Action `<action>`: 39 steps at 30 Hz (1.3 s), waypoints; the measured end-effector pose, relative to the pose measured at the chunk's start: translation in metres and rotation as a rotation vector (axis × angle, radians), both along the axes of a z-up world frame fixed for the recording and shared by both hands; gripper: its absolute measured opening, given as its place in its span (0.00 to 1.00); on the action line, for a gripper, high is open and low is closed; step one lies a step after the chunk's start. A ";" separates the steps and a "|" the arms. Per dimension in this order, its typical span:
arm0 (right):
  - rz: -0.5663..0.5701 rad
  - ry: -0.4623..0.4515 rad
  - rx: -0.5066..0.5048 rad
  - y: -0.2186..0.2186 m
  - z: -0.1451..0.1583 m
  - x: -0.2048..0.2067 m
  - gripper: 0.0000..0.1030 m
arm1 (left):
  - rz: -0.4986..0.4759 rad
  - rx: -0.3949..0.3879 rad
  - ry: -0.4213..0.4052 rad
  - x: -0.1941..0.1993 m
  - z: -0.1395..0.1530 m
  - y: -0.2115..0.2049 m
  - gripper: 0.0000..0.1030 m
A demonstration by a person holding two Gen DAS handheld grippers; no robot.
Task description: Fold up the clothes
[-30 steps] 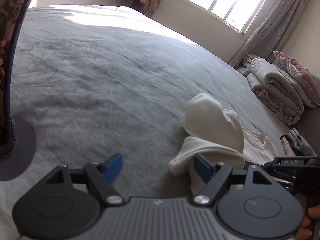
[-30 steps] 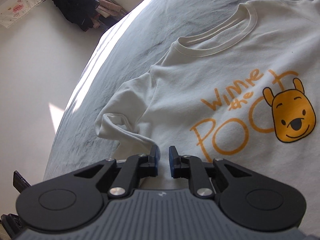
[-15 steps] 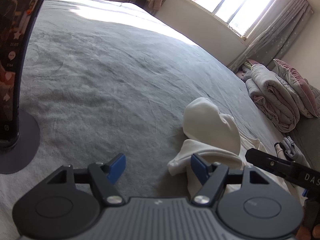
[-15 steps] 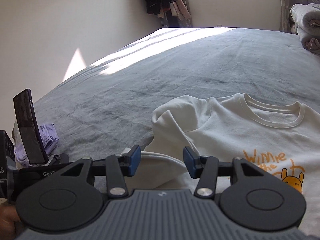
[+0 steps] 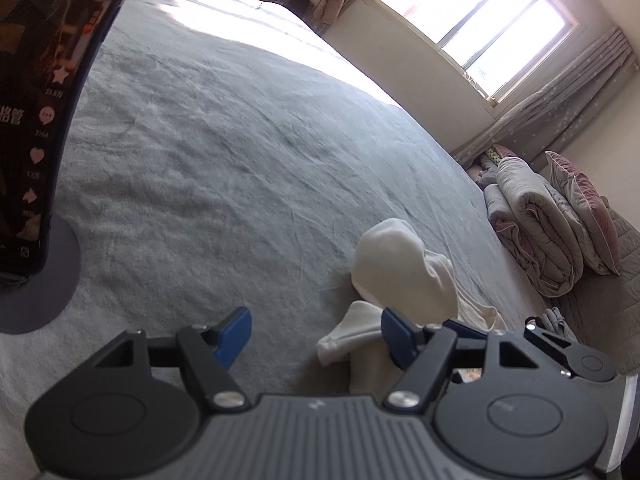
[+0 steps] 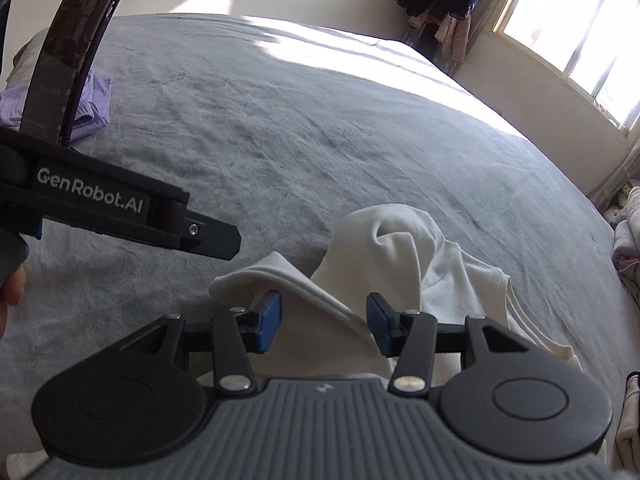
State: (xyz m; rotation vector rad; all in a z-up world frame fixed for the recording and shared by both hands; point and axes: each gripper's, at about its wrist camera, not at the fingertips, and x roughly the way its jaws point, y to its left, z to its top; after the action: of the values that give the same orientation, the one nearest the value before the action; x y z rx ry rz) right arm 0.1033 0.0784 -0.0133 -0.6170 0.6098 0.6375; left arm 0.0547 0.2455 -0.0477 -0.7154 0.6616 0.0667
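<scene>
Both grippers' fingers stand apart, gripping nothing: right gripper (image 6: 322,326) straddles the cream shirt's (image 6: 400,256) sleeve fold, likely lining up a pinch; left gripper (image 5: 316,338) waits at 9 o'clock of it. Only the right view shows the purple garment (image 6: 94,100) at 10 o'clock.

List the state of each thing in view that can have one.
T-shirt: crumpled, sleeve bunched up, not yet folded.
Left hand-held gripper: open, nothing between the pads.
Right hand-held gripper: open, cloth between the pads, not pinched.
Phone: upright on its stand, screen lit.
Quilt: folded.
Purple garment: folded.
Curtain: drawn aside.
</scene>
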 end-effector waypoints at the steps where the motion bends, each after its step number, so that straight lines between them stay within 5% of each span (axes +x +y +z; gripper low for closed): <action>1: -0.004 -0.012 -0.027 0.003 -0.004 -0.001 0.44 | 0.005 -0.012 0.003 0.001 0.000 0.001 0.70; 2: -0.009 -0.019 -0.048 0.005 -0.007 -0.002 0.39 | 0.007 -0.028 0.006 0.001 0.000 0.002 0.70; 4: -0.042 -0.017 -0.058 0.002 -0.010 -0.001 0.07 | 0.010 -0.066 0.012 0.001 0.000 0.003 0.70; 8: -0.149 0.014 -0.014 -0.016 -0.009 0.004 0.04 | 0.009 -0.159 0.017 -0.001 -0.002 0.005 0.70; 14: -0.285 0.097 0.208 -0.067 0.005 0.016 0.03 | -0.054 -0.214 0.024 0.002 -0.008 0.003 0.70; 21: -0.294 0.155 0.417 -0.088 0.008 0.007 0.03 | -0.120 -0.603 0.051 0.009 -0.039 0.015 0.70; 23: -0.308 0.158 0.475 -0.093 0.008 0.002 0.03 | -0.106 -0.663 0.043 0.008 -0.045 0.016 0.70; 27: -0.321 0.173 0.633 -0.113 0.000 -0.003 0.03 | -0.110 -0.690 0.022 0.007 -0.045 0.010 0.70; 31: -0.199 0.188 0.659 -0.115 -0.011 -0.014 0.04 | -0.110 -0.714 -0.012 0.000 -0.042 0.005 0.70; 39: -0.121 0.210 0.738 -0.113 0.000 -0.011 0.04 | -0.231 -0.396 -0.139 0.000 -0.006 -0.005 0.74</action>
State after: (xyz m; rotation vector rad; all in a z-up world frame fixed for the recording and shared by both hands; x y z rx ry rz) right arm 0.0928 -0.0349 -0.0138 0.1772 0.5500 0.7586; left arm 0.0544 0.2403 -0.0542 -1.0086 0.6263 -0.3330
